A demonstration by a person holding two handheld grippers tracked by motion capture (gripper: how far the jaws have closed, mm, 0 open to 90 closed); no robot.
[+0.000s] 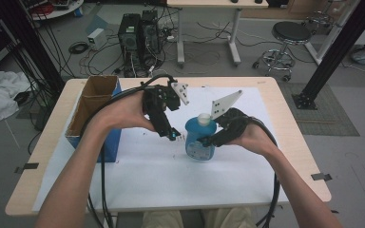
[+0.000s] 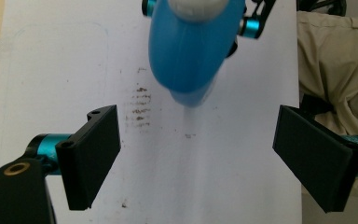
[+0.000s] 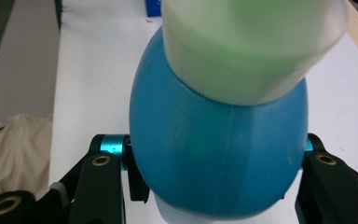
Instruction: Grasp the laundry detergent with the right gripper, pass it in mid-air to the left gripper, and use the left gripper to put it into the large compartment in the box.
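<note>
While your right gripper (image 1: pixel 208 139) clamps the upright blue bottle (image 1: pixel 200 138) on the table, its cap (image 1: pixel 204 118) lies just beside your wide-open left gripper (image 1: pixel 171 134), which is nearer.

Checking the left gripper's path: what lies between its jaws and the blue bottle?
Nothing but bare white sheet with a few brown smudges, in the left gripper view. The left gripper is open; the bottle sits beyond.

The blue bottle (image 2: pixel 191 51) is cut off by the top edge in the left gripper view, its cap a pale blur; in the right gripper view the cap (image 3: pixel 254 44) runs past the top edge, out of focus. The bottle's base there is cut off below; its label is too small to read from above.
</note>
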